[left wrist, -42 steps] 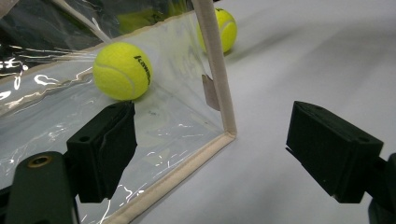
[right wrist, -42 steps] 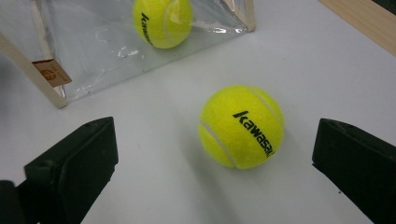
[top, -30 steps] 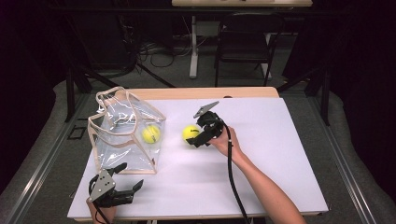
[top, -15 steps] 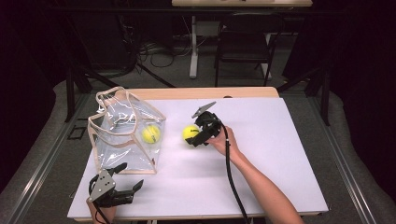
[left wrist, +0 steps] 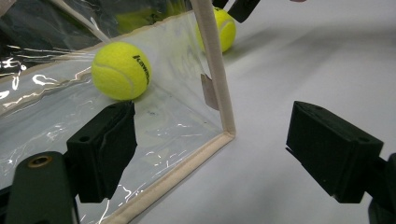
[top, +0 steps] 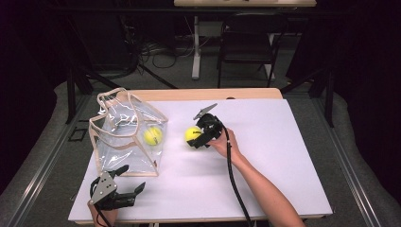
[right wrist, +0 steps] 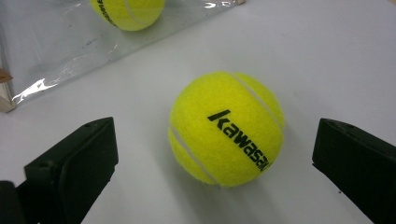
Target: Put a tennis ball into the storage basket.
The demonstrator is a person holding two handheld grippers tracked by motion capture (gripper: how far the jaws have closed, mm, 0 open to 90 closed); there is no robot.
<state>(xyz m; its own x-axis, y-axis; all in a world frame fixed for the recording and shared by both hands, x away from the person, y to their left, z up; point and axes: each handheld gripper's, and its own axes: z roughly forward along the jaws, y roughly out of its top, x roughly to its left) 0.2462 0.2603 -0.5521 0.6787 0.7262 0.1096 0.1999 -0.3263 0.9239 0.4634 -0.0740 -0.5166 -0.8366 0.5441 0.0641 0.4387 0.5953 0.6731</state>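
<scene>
The right hand-held gripper [top: 201, 137] sits near the middle of the tabletop [top: 283, 156], its jaws spread wide on either side of a yellow Kawasaki tennis ball [top: 193, 134]. In the right gripper view that ball [right wrist: 226, 128] rests on the white surface between the two black jaws, with a gap to each, so neither touches it. A second tennis ball [top: 152, 135] lies inside the clear plastic bag [top: 118, 142] with beige trim, which stands toward the left edge of the tabletop, just beside the first ball. The left hand-held gripper [top: 125, 189] rests near the front left corner, close to the bag's front edge, its jaws wide apart and holding nothing. In the left gripper view the bag's trimmed corner [left wrist: 219, 107] stands between those jaws, with the bagged ball [left wrist: 121, 70] behind the clear wall.
</scene>
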